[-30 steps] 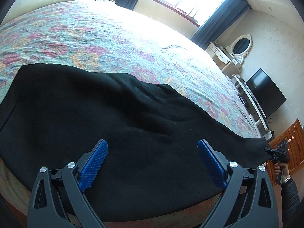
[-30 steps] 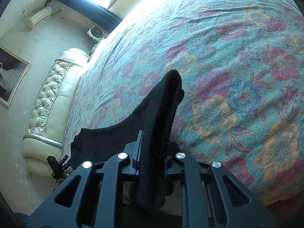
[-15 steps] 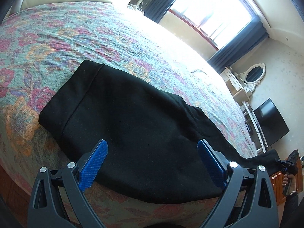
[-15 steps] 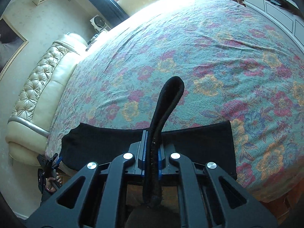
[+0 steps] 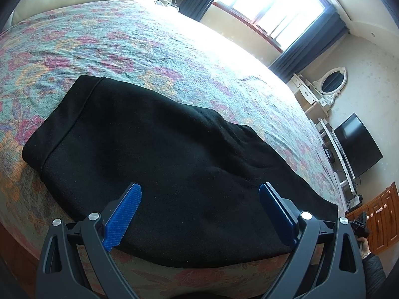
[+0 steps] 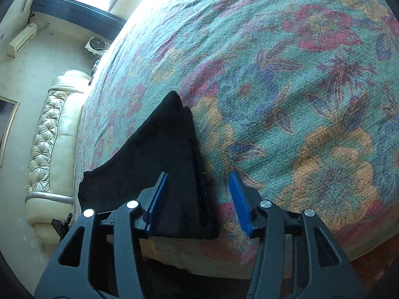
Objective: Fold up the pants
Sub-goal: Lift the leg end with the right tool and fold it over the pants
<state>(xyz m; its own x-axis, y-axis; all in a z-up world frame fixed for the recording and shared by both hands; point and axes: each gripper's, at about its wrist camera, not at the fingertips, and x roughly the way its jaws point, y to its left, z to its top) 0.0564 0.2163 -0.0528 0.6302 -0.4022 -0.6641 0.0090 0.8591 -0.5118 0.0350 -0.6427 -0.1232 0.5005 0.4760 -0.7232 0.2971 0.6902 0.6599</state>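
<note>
The black pants (image 5: 174, 164) lie flat near the front edge of a bed, on a floral bedspread (image 5: 139, 39) of teal, pink and orange. The left gripper (image 5: 199, 209) hovers over them with its blue pads spread wide, holding nothing. The right gripper (image 6: 197, 199) has just been opening; its jaws now stand apart, the pant end (image 6: 169, 154) lying on the cover between them, free of the pads. Beyond the bed a bright window (image 5: 271, 2) with dark blue curtains (image 5: 309, 44) lights the room. A cream tufted headboard (image 6: 52, 134), a white dressing table with an oval mirror (image 5: 333, 83), a dark television (image 5: 356, 144) and a wooden cabinet (image 5: 381, 219) stand around.
</note>
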